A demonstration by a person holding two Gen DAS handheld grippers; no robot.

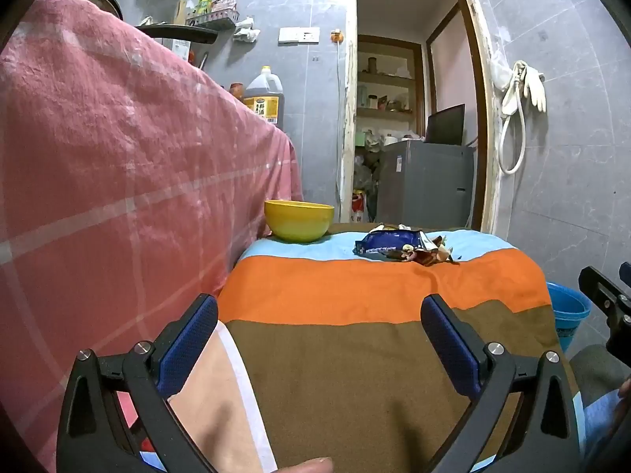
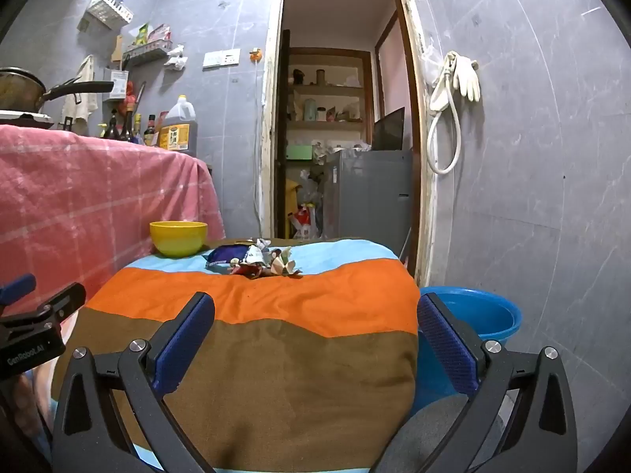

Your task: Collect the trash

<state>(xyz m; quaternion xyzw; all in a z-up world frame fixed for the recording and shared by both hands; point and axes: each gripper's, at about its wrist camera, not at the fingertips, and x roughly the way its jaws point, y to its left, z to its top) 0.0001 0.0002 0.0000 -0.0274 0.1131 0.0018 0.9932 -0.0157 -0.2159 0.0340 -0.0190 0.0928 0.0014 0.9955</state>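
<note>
A pile of trash lies at the far end of a table covered with a striped cloth (image 1: 355, 354): a blue snack wrapper (image 1: 388, 243) with crumpled brown and white wrappers (image 1: 434, 254) beside it. The pile also shows in the right wrist view (image 2: 252, 261). A yellow bowl (image 1: 298, 220) stands left of the pile, also in the right wrist view (image 2: 178, 238). A blue bucket (image 2: 469, 327) stands on the floor right of the table. My left gripper (image 1: 319, 319) is open and empty over the table's near end. My right gripper (image 2: 315, 315) is open and empty, also well short of the trash.
A taller counter under a pink checked cloth (image 1: 98, 177) stands close on the left, with a pan (image 2: 23, 88) and bottles (image 2: 177, 128) on it. An open doorway (image 2: 343, 138) with a grey cabinet (image 2: 370, 193) lies behind the table. A hose and gloves (image 2: 457, 79) hang on the right wall.
</note>
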